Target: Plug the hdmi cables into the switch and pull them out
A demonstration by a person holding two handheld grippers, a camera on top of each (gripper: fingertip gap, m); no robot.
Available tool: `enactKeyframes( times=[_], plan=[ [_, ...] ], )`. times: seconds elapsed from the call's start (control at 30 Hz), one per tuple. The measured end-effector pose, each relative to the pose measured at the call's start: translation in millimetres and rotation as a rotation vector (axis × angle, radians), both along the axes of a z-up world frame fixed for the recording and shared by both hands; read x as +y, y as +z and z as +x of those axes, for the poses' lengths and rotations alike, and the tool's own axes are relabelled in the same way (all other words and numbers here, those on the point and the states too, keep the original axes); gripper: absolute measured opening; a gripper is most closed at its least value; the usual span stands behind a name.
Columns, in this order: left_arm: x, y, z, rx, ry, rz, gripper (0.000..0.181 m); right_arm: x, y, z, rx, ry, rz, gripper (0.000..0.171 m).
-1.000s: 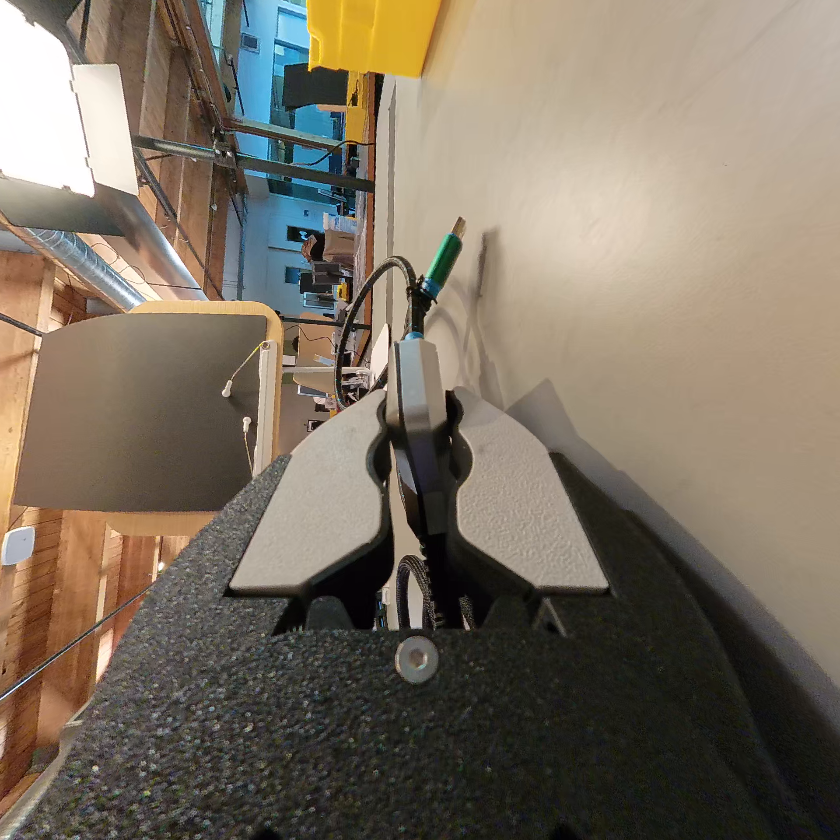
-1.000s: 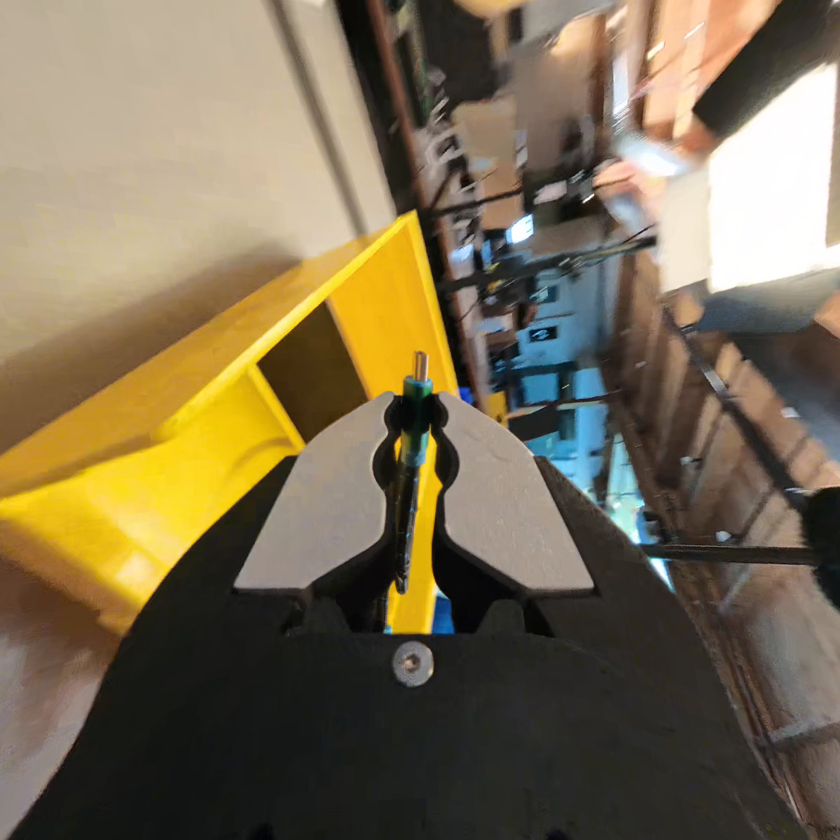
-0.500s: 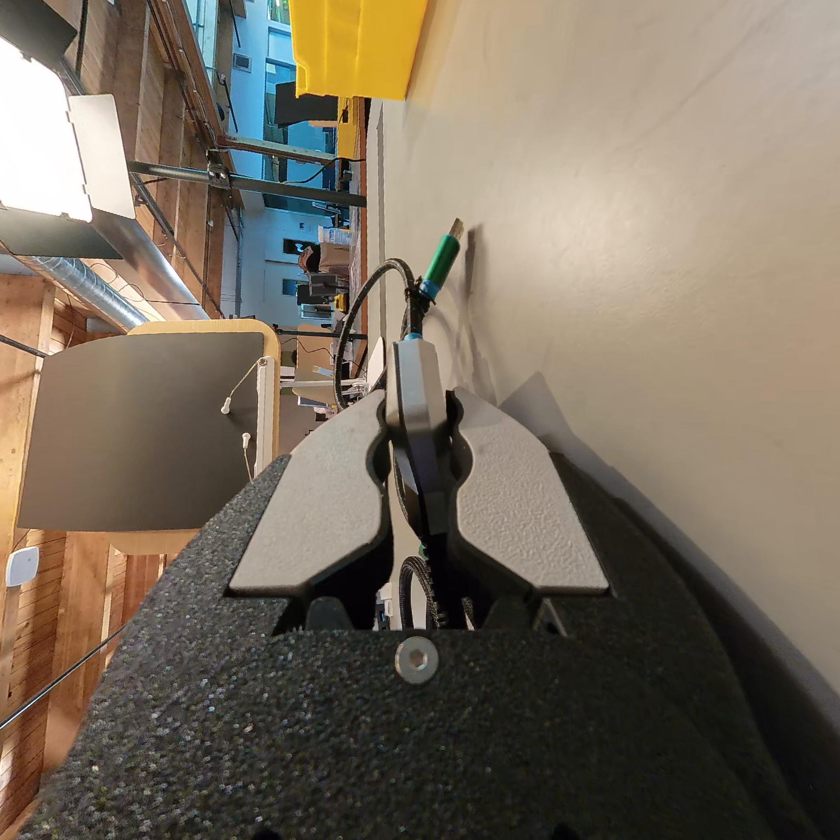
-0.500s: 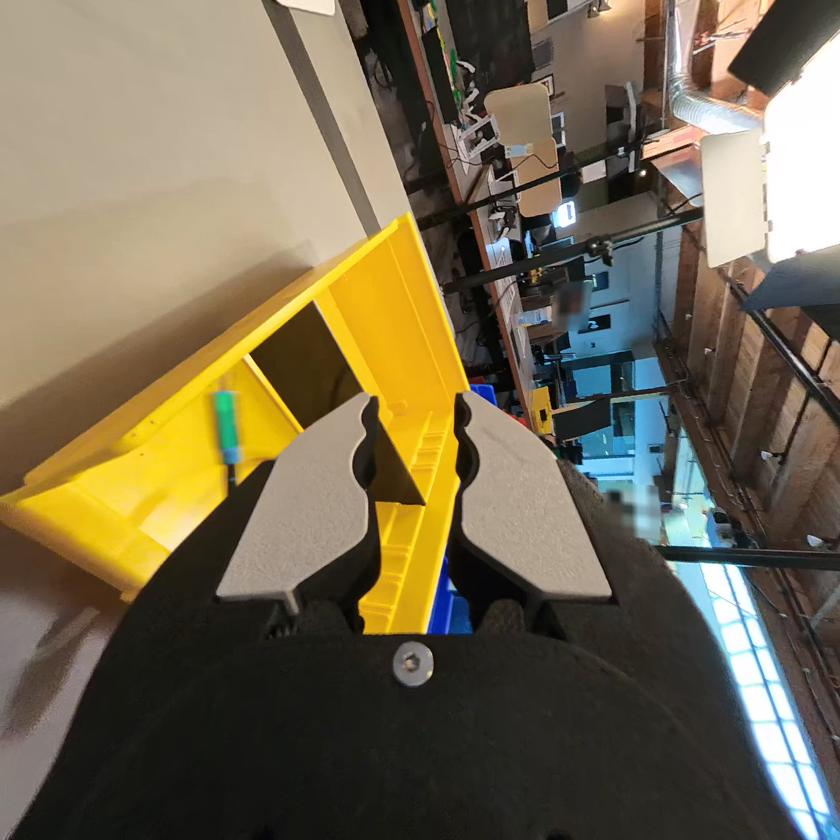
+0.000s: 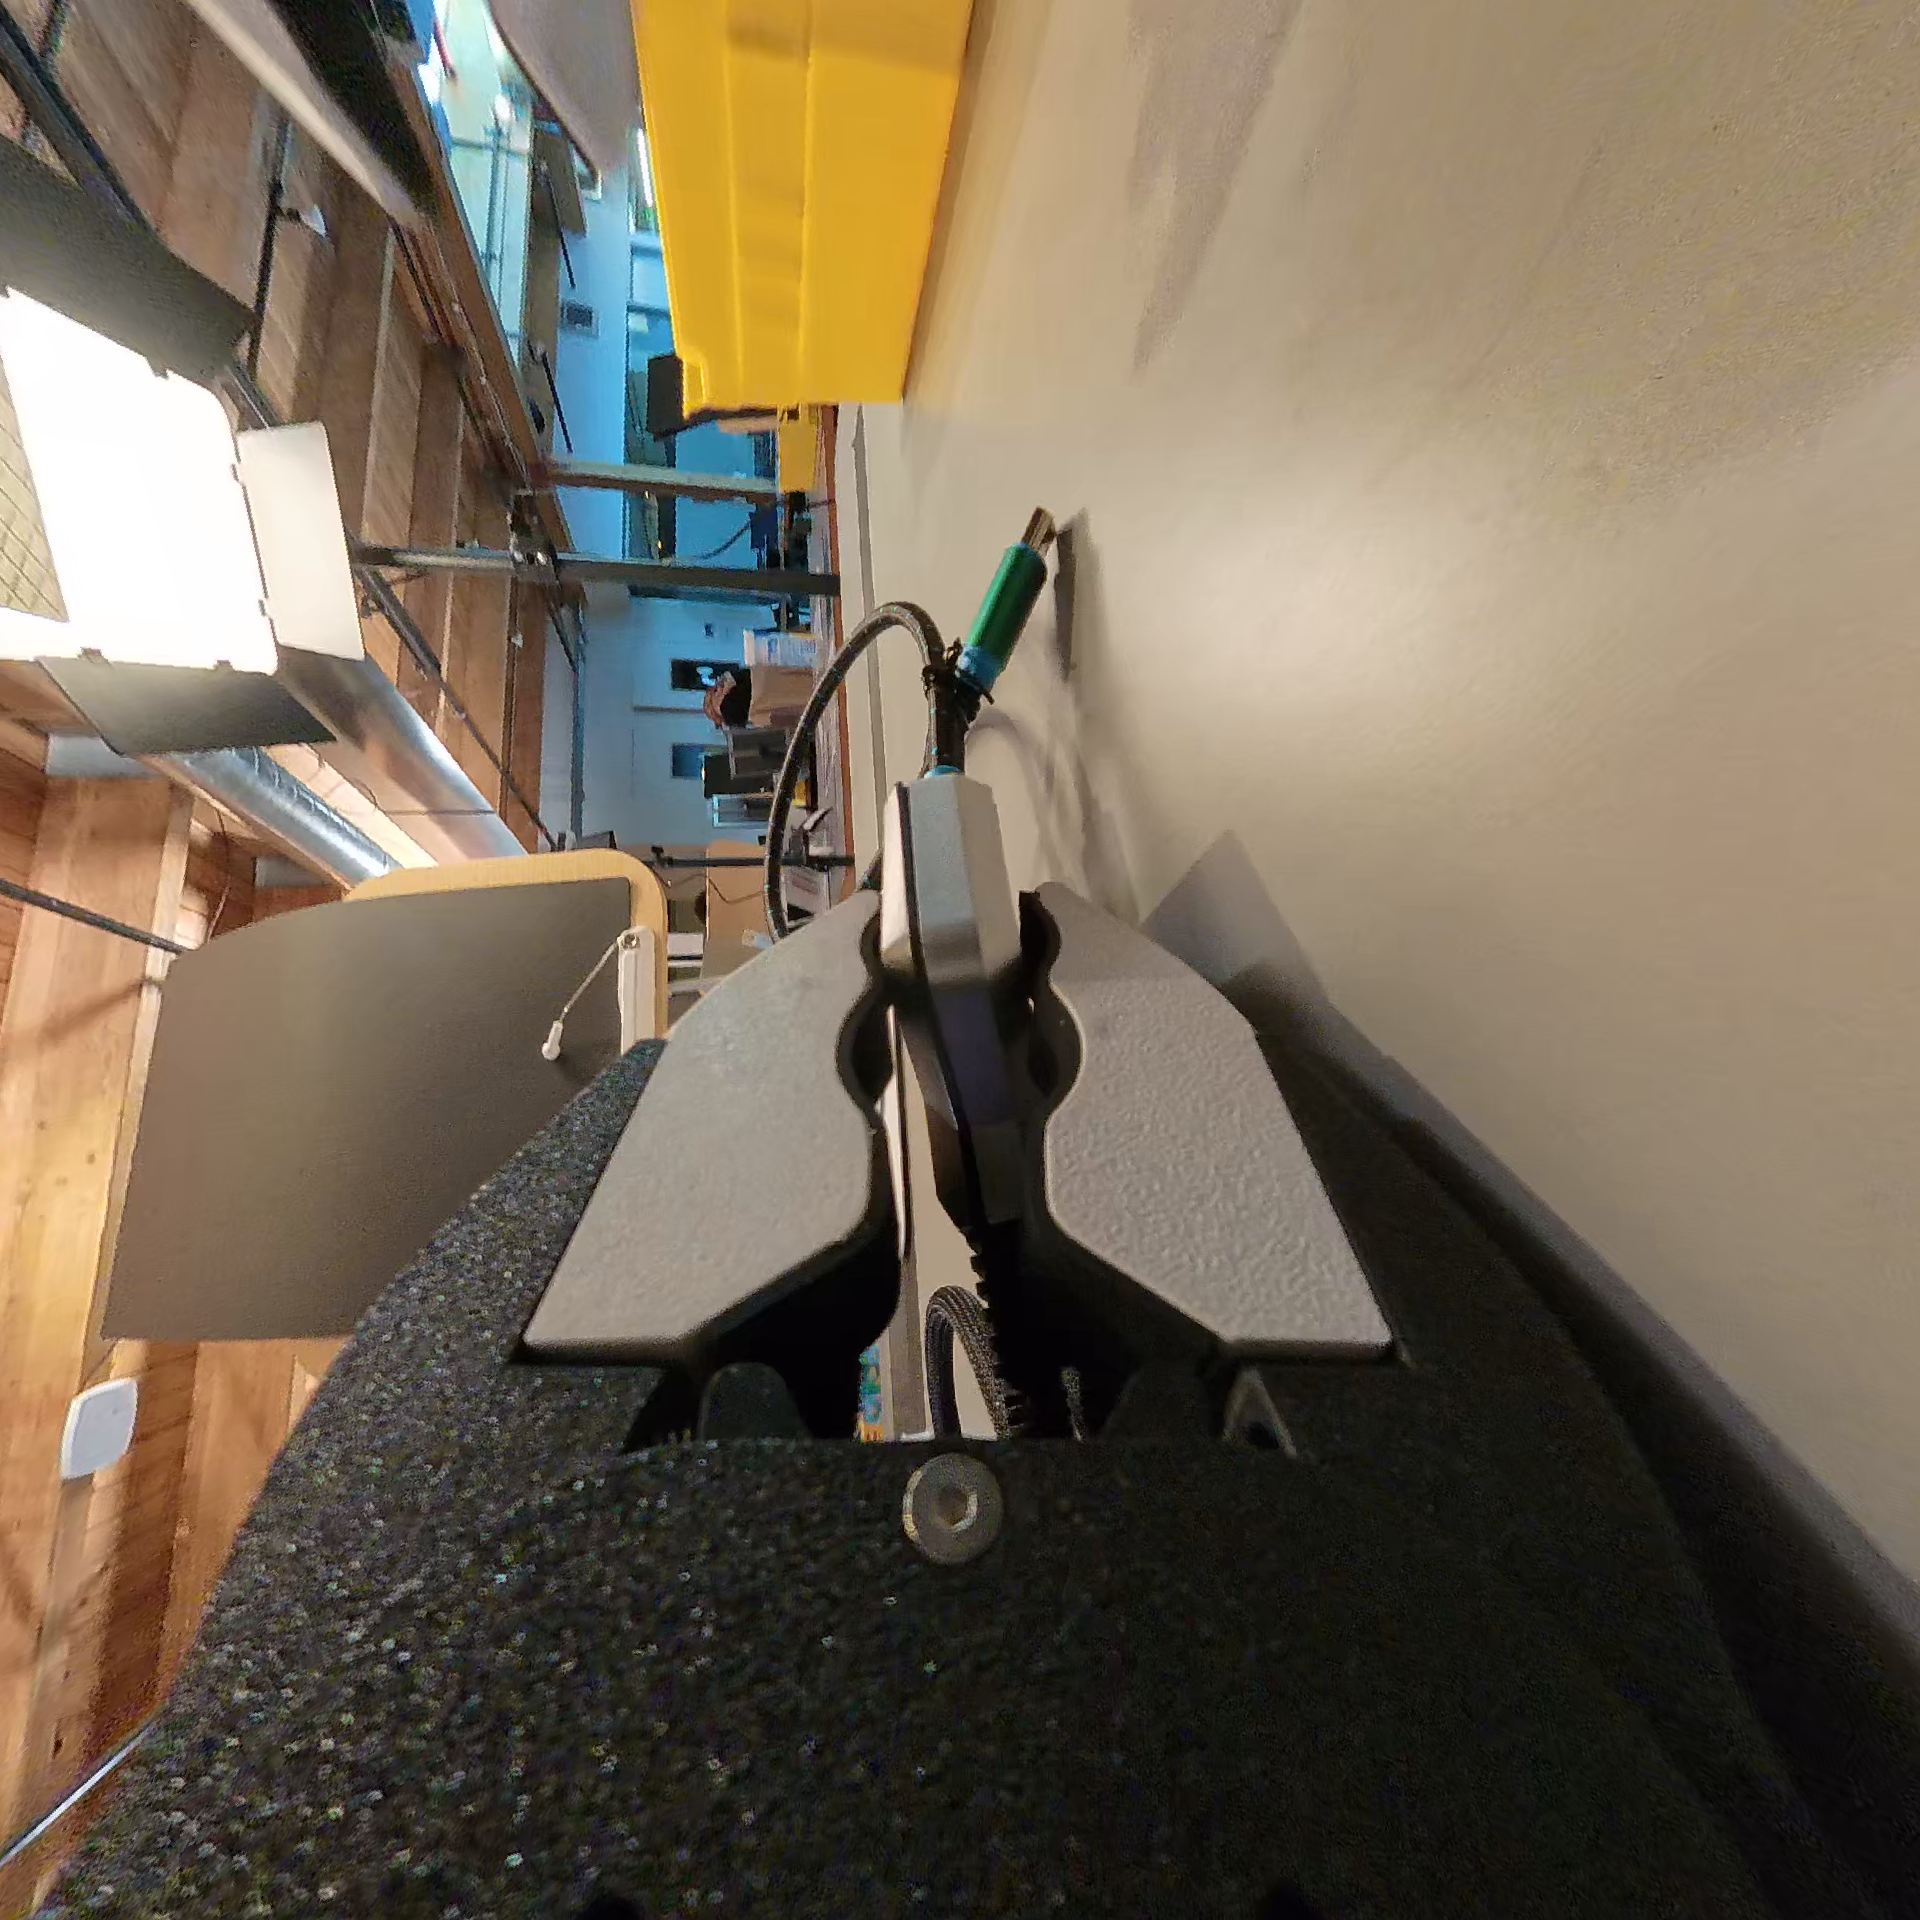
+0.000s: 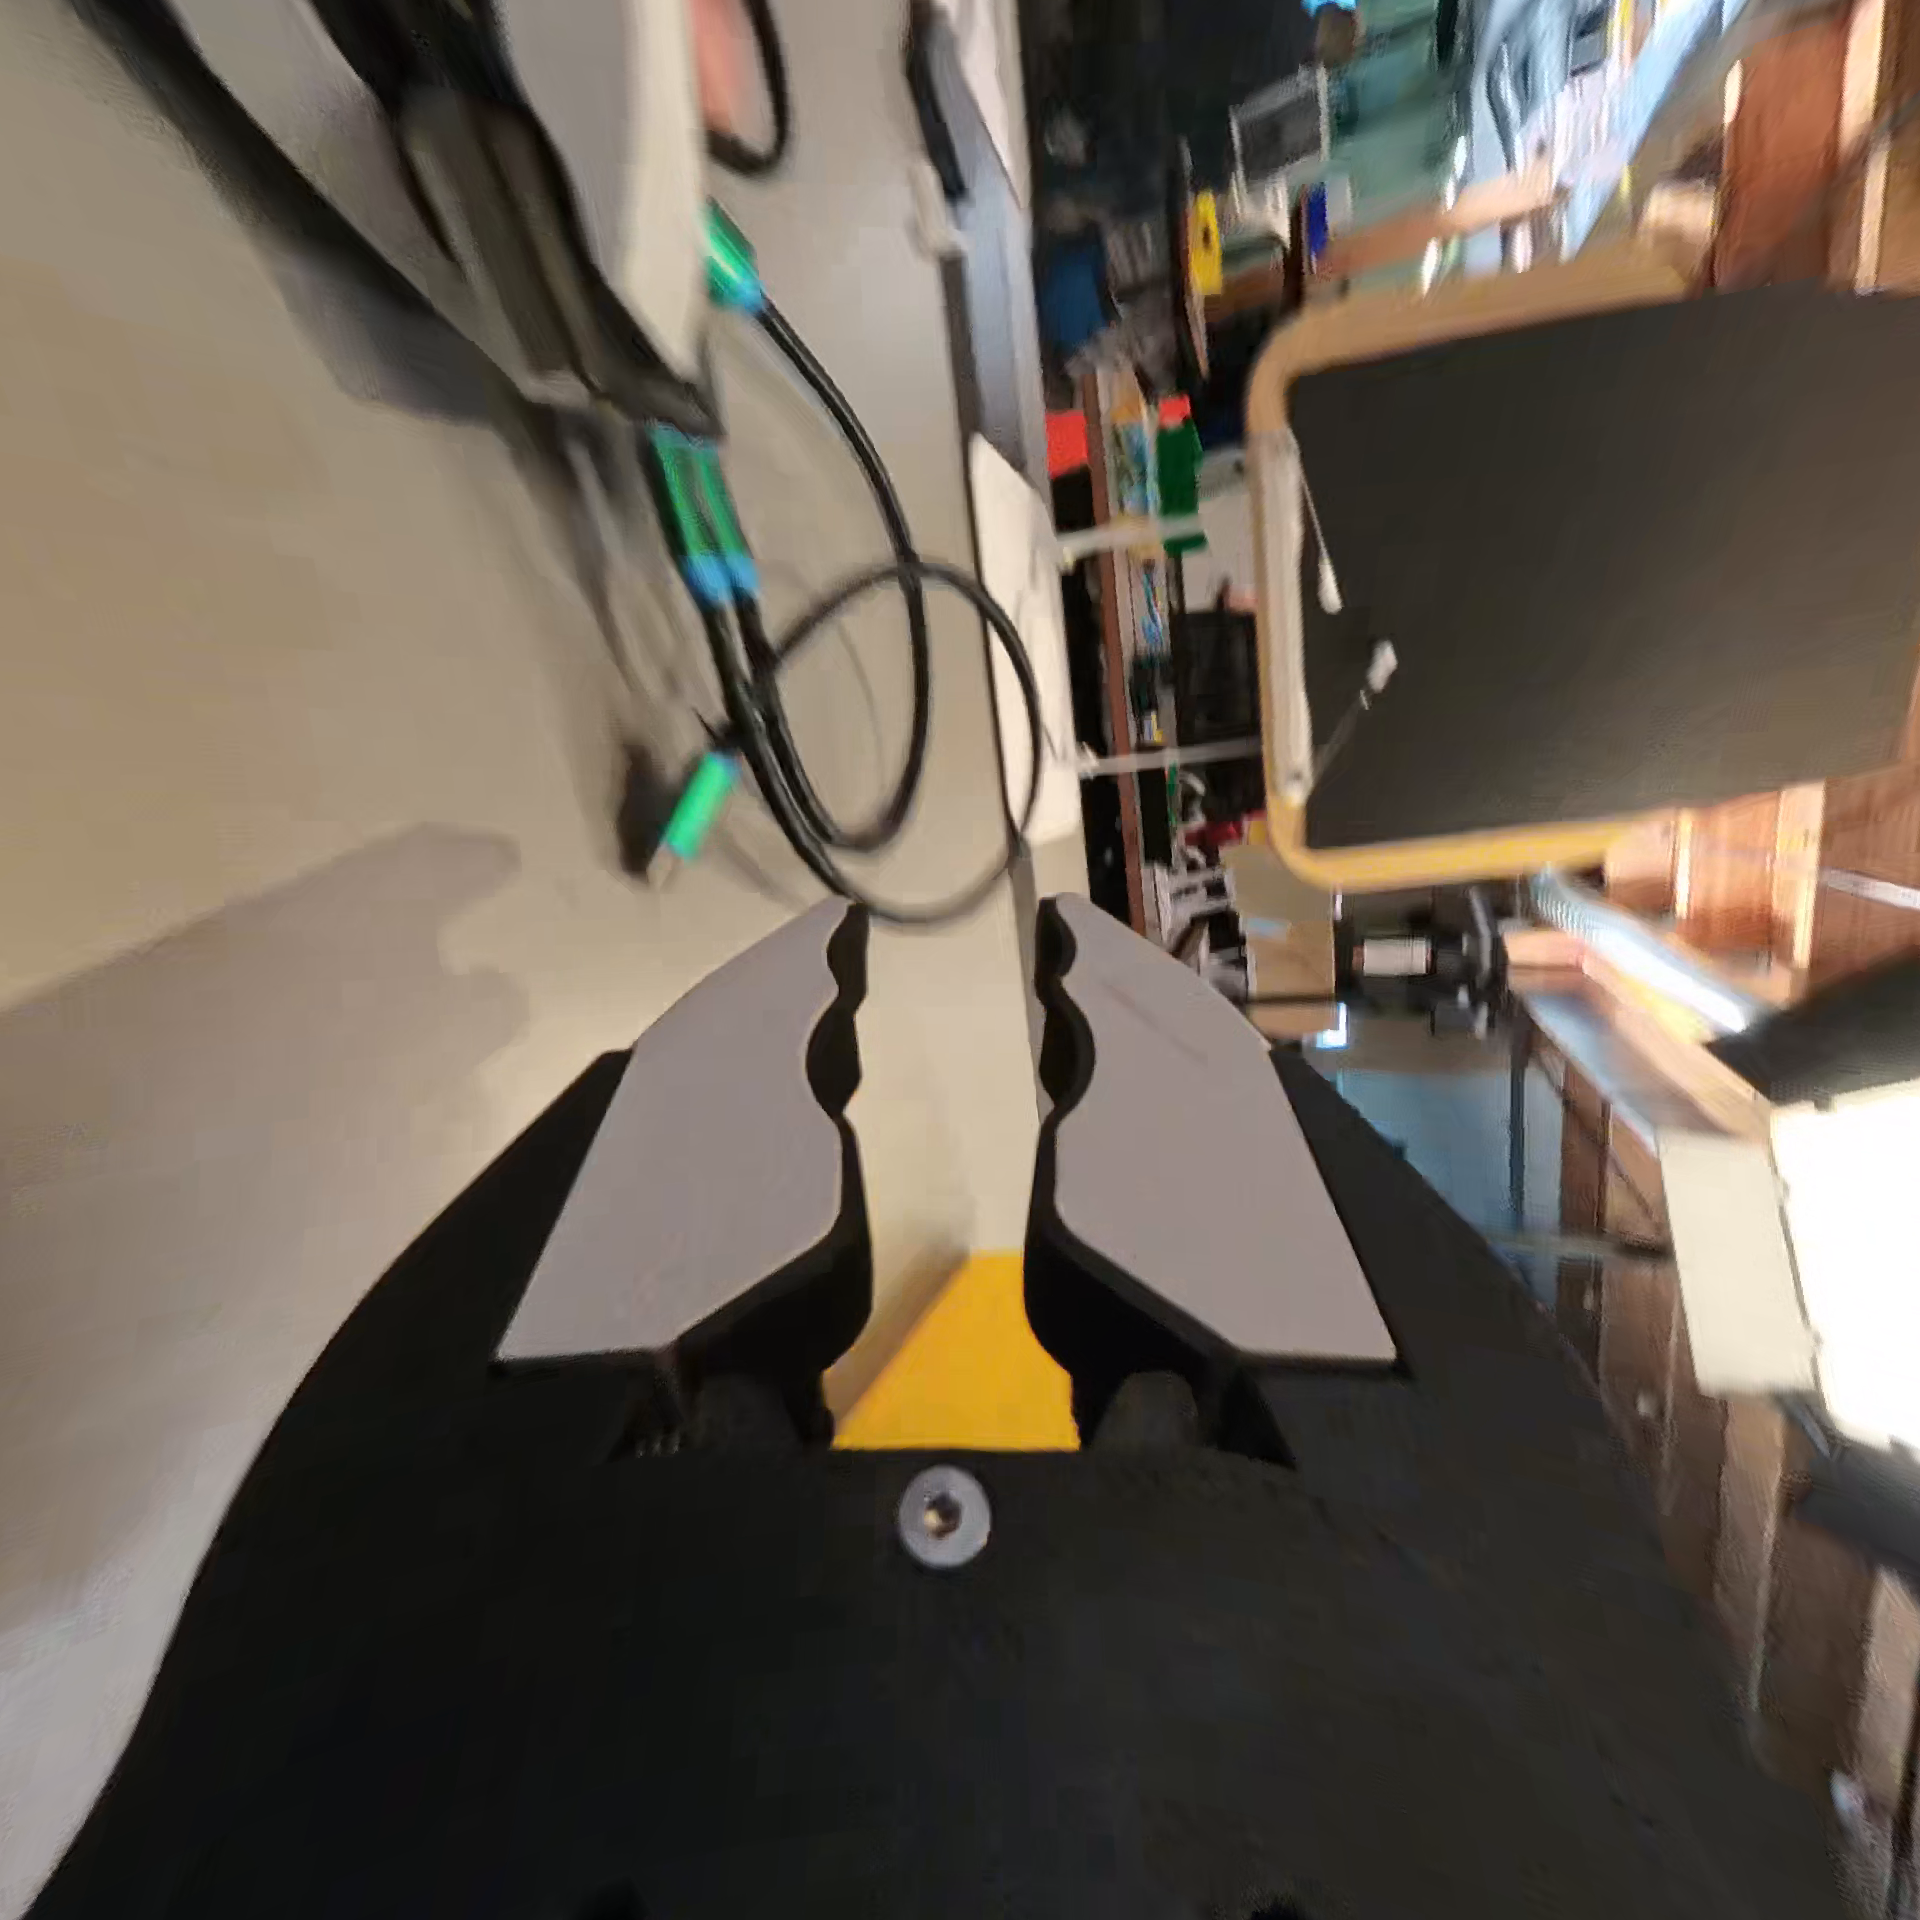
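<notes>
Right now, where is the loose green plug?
In the right wrist view, the loose green plug lies on the table, ahead-left of the open right gripper.

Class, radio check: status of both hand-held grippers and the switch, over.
Left hand-held gripper shut on switch. Right hand-held gripper open, empty. Green plug loose on table. Nothing blocking.

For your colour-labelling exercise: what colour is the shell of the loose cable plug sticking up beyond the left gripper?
Green, with a blue collar: plug, clearest in the left wrist view.
</notes>
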State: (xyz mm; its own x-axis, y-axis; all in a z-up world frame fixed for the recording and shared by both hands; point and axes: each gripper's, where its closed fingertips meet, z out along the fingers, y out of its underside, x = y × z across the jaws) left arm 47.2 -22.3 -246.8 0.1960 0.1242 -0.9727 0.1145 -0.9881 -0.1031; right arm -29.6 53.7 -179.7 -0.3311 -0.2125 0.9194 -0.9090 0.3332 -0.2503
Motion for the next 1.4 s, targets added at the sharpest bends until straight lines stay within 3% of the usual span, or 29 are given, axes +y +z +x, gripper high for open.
enactKeyframes(
  times=[0.23,0.3,0.33,0.5,0.63,0.93,1.0,1.1,1.2,1.3,1.4],
  plan=[
    [32,2,5,0.009,-0.128,-0.024,0.023,-54,-68,52,0.121,0.166,0.136,0.041],
    [40,3,7,0.014,-0.166,-0.023,0.023,-59,-76,57,0.135,0.182,0.145,0.026],
    [43,4,7,0.021,-0.176,-0.023,0.023,-61,-76,58,0.146,0.189,0.133,0.013],
    [32,11,-3,0.104,-0.097,-0.059,0.041,-60,-71,60,0.111,0.186,0.066,0.012],
    [23,2,-8,0.06,-0.051,-0.053,0.028,-58,-66,69,0.11,0.216,0.035,0.012],
    [30,-2,-8,0.028,-0.035,0.023,0.025,-46,-69,66,0.097,0.254,0.037,0.012],
    [1,-5,-4,0.011,0.092,-0.008,0.024,-41,-58,40,0.119,0.164,0.001,0.012],
    [-26,4,9,0.059,0.128,0.033,0.024,-19,-35,19,0.03,0.112,-0.064,0.012],
    [-29,1,3,0.047,0.15,0.029,0.024,-2,-13,19,0.035,0.071,-0.138,0.012],
    [-25,0,1,0.044,0.136,0.027,0.025,22,41,6,0.023,-0.005,-0.284,0.012],
    [-26,1,3,0.047,0.131,0.047,0.025,55,94,-39,0.04,-0.144,-0.392,0.012]
  ],
)
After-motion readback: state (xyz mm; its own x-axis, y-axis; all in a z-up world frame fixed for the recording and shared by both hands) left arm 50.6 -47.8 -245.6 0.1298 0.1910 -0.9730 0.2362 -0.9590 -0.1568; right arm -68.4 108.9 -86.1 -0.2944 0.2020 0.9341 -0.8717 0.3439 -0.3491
